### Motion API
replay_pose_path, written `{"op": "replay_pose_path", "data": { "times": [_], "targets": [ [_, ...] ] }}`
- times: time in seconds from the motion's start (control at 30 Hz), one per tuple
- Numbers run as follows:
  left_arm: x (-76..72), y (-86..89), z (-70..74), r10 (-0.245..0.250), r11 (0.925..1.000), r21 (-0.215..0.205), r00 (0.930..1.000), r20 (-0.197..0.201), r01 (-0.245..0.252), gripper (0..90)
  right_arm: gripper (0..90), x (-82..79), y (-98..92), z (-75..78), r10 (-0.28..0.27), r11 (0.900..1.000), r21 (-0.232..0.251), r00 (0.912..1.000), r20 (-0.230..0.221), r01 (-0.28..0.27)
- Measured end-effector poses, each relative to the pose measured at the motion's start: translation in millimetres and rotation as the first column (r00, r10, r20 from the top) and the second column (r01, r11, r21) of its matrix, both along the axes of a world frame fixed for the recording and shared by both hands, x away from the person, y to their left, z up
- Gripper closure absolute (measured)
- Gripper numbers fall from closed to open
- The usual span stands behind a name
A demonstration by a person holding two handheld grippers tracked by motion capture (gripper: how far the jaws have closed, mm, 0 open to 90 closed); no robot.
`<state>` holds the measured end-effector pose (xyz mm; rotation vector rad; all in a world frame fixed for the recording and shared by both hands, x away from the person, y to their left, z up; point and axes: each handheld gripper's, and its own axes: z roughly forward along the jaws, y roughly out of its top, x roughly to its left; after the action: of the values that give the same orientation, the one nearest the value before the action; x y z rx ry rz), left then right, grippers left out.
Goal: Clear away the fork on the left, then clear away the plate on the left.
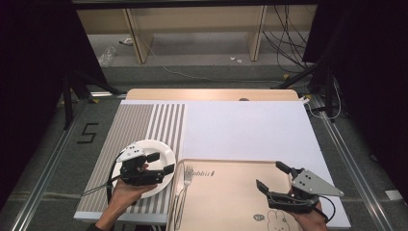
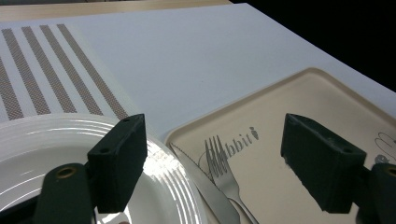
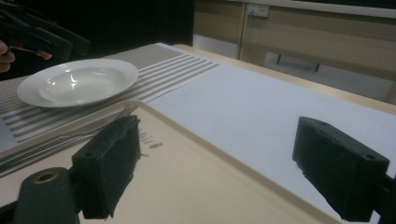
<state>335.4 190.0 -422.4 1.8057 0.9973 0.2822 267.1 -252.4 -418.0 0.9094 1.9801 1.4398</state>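
Nearest us, our right gripper (image 1: 270, 176) hovers with jaws spread wide over the beige plastic tray with a rabbit print (image 1: 231, 202), grasping nothing. Our left gripper (image 1: 161, 163) hangs over the round white ceramic plate (image 1: 161, 147), its jaws likewise apart and empty. The plate rests on the grey striped placemat (image 1: 139, 122), just beside the tray. A steel fork (image 2: 223, 170) and knife (image 2: 208, 193) lie along the tray's left edge. Beyond spreads the white table cover (image 1: 245, 127).

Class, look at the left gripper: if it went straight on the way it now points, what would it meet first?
Probably the fork and knife at the tray's left edge. The left gripper, jaws open, sits over the plate aiming there, though depth is unclear.
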Motion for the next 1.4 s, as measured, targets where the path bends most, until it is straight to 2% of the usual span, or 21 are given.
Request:
{"op": "replay_pose_path", "data": {
  "times": [0.43,0.73,0.9,1.4],
  "targets": [
    [-2.8,11.9,-1.5,0.029,0.9991,-0.031,0.9996,0.001,-0.029,22.3,15.7,0.6,-1.2,-0.1,-0.004,1.0,0.0,1.0,0.001,0.004],
    [-4.1,21.3,-2.3,0.062,0.9965,-0.055,0.998,-0.012,-0.062,21.9,15.7,0.5,-1.6,-0.2,-0.002,1.0,0.0,1.0,-0.003,0.002],
    [-4.2,26.1,-3.0,0.077,0.9956,-0.053,0.9969,-0.015,-0.078,21.1,15.7,0.1,-2.0,0.0,-0.005,1.0,-0.001,1.0,-0.004,0.005],
    [-5.8,44.7,-3.3,0.142,0.9872,-0.069,0.9895,-0.028,-0.144,18.7,15.7,0.8,0.1,-0.2,0.005,1.0,-0.004,1.0,-0.001,-0.005]
  ]
}}
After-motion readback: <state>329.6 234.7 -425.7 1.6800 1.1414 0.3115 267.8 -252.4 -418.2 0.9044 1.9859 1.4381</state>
